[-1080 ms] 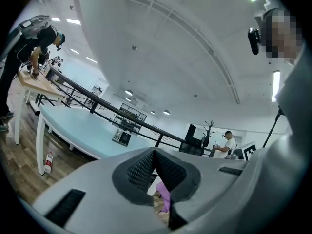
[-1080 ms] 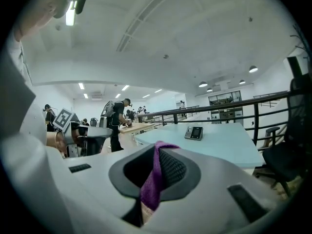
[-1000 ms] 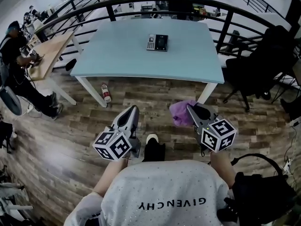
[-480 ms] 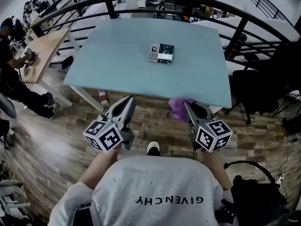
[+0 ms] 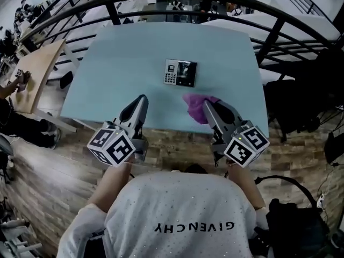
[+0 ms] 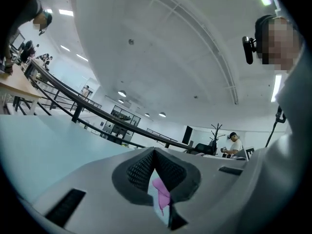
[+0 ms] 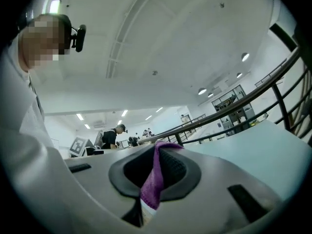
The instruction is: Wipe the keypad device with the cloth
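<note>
Keypad device (image 5: 180, 72) is what I'm here to wipe, so nearest first; my left gripper (image 5: 141, 100) hangs over the near edge of the table (image 5: 107, 69), jaws pressed together with nothing between them; my right gripper (image 5: 207, 105), also at the near edge but further right, is clamped on the purple cloth (image 5: 196, 105), which bunches out past the tips; beyond them the device lies flat about mid-table, well apart from both grippers. To do this well, I judge the cloth should go forward and a little left, then down until the loose bunch, not the jaw tips, meets the face; light strokes across keys and screen; the device looks light and may slide, so the left gripper could steady its left edge.
</note>
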Demonstrator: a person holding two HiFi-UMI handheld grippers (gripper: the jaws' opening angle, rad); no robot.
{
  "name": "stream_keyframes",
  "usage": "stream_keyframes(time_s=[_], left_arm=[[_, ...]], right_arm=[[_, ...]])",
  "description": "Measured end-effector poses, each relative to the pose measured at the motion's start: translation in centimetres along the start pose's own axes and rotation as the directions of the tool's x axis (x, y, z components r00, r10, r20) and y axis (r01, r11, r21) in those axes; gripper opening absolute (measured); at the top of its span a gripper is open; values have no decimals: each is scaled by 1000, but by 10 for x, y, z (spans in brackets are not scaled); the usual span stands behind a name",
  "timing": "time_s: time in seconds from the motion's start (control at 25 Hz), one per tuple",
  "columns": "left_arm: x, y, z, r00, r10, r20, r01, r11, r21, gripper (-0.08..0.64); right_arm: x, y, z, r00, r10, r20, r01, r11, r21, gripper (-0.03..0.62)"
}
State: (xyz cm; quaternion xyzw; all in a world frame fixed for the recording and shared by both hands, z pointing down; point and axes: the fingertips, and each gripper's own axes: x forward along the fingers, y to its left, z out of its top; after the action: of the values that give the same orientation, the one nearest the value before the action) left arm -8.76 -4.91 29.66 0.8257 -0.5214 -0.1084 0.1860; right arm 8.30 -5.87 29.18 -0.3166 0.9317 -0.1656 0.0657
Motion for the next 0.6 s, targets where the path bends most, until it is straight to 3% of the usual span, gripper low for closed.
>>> stream_keyframes(time_s=[0.32, 0.48, 0.6], left_arm=[[42, 32, -15, 999, -28, -20, 27, 998, -57, 0], [52, 58, -14, 999, 12, -42, -14, 999, -51, 0], [61, 65, -18, 997, -7, -73, 3, 999, -52, 0]], right_arm=[[75, -20, -17, 986, 96, -133, -104, 993, -58, 26], [116, -42, -42, 967, 61, -246, -98, 985, -141, 26], [146, -61, -55, 956, 10, -295, -82, 969, -232, 26]])
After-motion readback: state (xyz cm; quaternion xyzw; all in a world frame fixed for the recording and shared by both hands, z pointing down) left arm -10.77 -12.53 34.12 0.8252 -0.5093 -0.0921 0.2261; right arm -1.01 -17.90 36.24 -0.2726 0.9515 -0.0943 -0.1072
